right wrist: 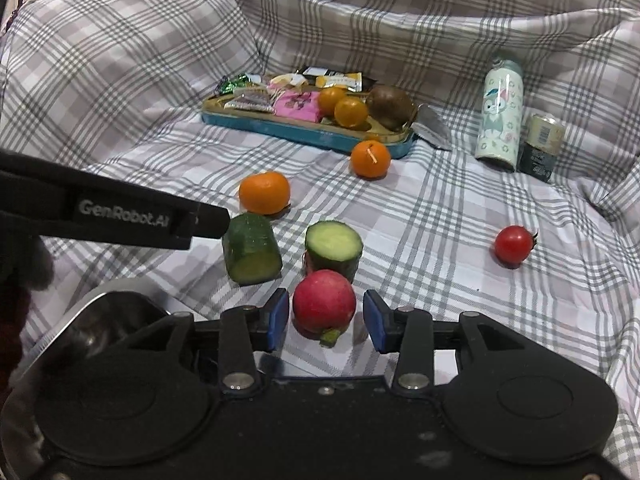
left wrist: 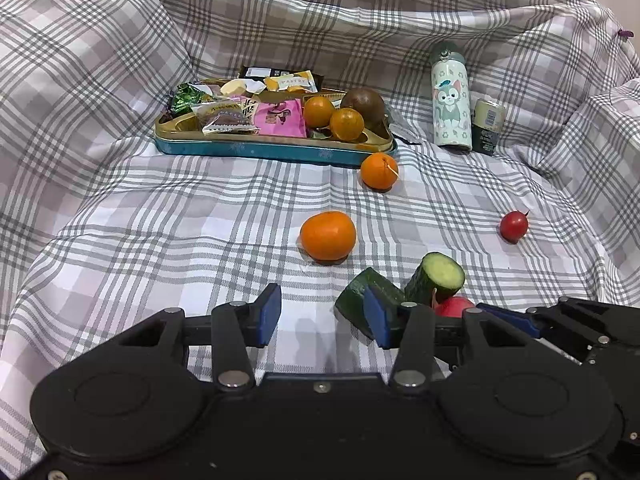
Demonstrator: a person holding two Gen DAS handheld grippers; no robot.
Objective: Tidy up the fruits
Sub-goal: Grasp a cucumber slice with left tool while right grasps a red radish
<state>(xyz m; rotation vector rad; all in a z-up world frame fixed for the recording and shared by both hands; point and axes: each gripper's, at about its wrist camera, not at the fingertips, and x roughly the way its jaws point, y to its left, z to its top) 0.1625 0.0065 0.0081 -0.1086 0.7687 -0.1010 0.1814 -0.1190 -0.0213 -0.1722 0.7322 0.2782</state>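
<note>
— Plaid bedding (left wrist: 160, 208) is seen from the left wrist, spread under everything. What is held by the left gripper (left wrist: 322, 314)?

— Nothing; its blue pads are parted over bare cloth, with one cucumber piece (left wrist: 362, 300) just behind the right pad. A second cucumber piece (left wrist: 438, 278) is stood on end at 1 o'clock from it. The right gripper (left wrist: 520, 320) is glimpsed at 3 o'clock, beside a red radish (left wrist: 454, 306).

— And the fruit?

— Two tangerines are counted loose: one tangerine (left wrist: 328, 236) at 12 o'clock of the gripper, another tangerine (left wrist: 379, 171) touching or nearly touching the tin tray (left wrist: 276, 152). Two more are already laid in the tray beside a brown kiwi (left wrist: 363, 103), apparently the gathering place. One cherry tomato (left wrist: 514, 226) is left well apart at 2 o'clock.

— What else is shown?

— Snack packets (left wrist: 240, 108) in the tray's left half, one cartoon bottle (left wrist: 451, 96) and one small jar (left wrist: 488, 126) at the back.

— From the right wrist?

— The radish (right wrist: 324, 302) is framed between the spread pads of the right gripper (right wrist: 326, 316), neither pad touching it; a grasp is judged to be prepared. Both cucumber pieces are seen at 11 and 12 o'clock. The left gripper (right wrist: 120, 216) is reached in from 9 o'clock. A steel bowl (right wrist: 104, 320) is partly hidden at 8 o'clock, and a knife blade (right wrist: 434, 126) is seen by the tray's right end.
</note>
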